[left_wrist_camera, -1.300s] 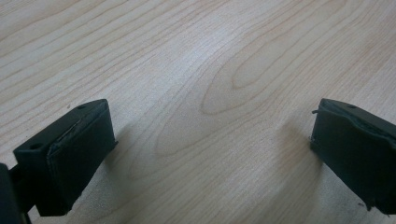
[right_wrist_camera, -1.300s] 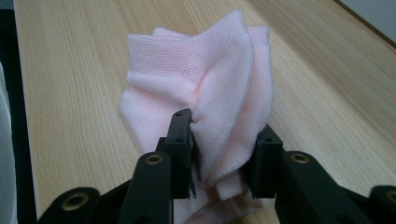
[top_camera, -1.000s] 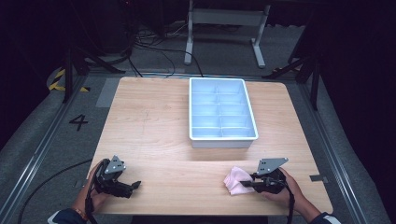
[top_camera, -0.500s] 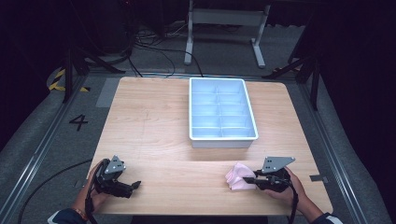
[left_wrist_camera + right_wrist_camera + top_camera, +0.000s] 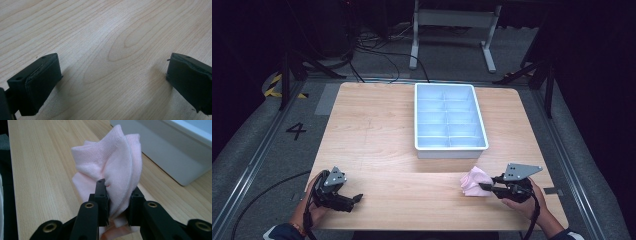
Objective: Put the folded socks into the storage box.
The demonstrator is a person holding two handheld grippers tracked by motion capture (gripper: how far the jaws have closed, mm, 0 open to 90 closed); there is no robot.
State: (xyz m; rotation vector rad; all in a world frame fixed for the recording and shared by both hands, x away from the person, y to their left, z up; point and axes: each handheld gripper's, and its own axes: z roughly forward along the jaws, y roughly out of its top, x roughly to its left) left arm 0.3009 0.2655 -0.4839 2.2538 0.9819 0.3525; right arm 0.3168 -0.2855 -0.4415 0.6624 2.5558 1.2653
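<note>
Light wooden table [image 5: 377, 130] — carries a white compartment tray [image 5: 450, 150] at centre-rear; the pink cloth [image 5: 474, 181] possibly touches its surface.

Table [image 5: 372, 130] bare wood across left and near side, free passage there. Only obstacle: white compartment tray [image 5: 450, 150] at centre-far, its near wall just beyond the pink cloth [image 5: 474, 181], narrow gap between.
</note>
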